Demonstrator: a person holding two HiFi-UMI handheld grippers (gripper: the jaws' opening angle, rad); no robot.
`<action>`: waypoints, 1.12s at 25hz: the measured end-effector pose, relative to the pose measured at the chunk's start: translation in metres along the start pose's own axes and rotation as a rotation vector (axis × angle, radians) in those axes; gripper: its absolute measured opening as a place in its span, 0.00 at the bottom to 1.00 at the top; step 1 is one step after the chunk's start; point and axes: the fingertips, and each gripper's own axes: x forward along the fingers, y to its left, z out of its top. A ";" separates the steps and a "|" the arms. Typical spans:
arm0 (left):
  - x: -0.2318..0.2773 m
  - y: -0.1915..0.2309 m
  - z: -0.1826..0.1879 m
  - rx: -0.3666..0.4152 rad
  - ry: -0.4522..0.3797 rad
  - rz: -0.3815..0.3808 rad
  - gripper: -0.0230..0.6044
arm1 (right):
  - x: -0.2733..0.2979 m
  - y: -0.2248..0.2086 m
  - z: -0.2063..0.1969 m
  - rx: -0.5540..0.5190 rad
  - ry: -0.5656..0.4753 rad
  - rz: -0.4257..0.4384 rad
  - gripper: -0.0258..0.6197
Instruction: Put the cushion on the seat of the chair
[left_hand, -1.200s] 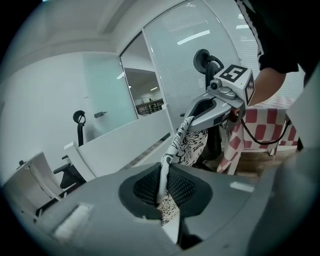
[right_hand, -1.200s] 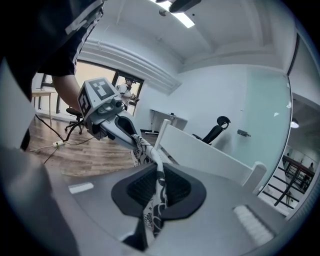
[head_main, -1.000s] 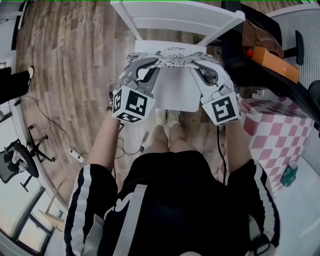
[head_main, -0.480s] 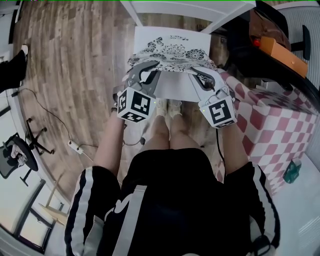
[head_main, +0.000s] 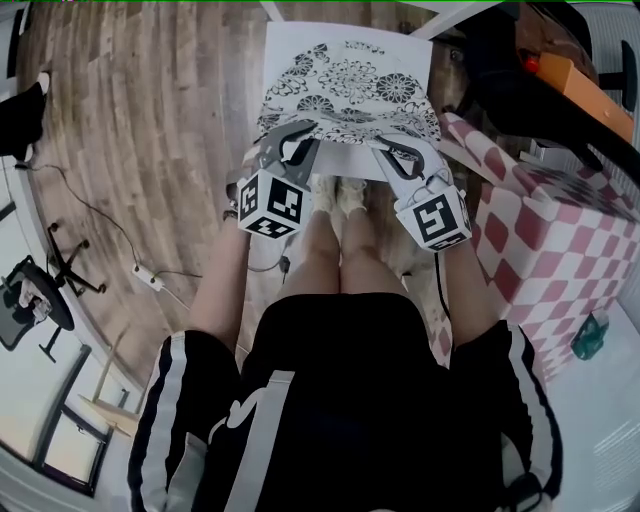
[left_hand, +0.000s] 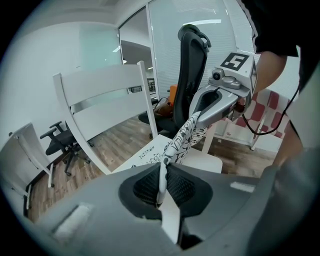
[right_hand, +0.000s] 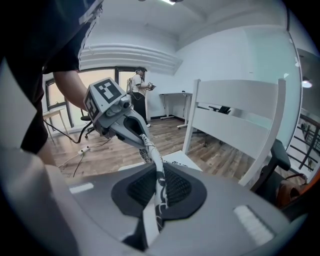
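The cushion (head_main: 345, 85) is a thin white pad with a black floral print, lying spread over the white chair's seat (head_main: 345, 162). My left gripper (head_main: 290, 135) is shut on its near left edge and my right gripper (head_main: 397, 148) on its near right edge. In the left gripper view the printed edge (left_hand: 176, 142) runs from between my jaws across to the right gripper (left_hand: 220, 95), with the chair back (left_hand: 100, 92) behind. In the right gripper view the same edge (right_hand: 156, 167) leads from my jaws to the left gripper (right_hand: 112, 112).
A pink and white checked box (head_main: 545, 230) stands close on the right, and a black office chair (head_main: 530, 90) carrying an orange thing (head_main: 590, 90) sits beyond it. A cable and power strip (head_main: 150, 278) lie on the wooden floor at the left. The person's shoes (head_main: 335, 195) stand just before the seat.
Both grippers have sunk with the cushion's near edge. The cushion, bunched a second ago, now lies spread flat over most of the seat.
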 end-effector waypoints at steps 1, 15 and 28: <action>0.001 -0.003 -0.005 -0.002 0.007 -0.002 0.06 | 0.002 0.003 -0.005 0.007 0.009 0.002 0.07; 0.018 -0.039 -0.058 -0.040 0.095 -0.060 0.06 | 0.020 0.041 -0.055 0.087 0.059 0.069 0.06; 0.042 -0.069 -0.099 -0.077 0.162 -0.111 0.07 | 0.035 0.069 -0.110 0.143 0.154 0.105 0.06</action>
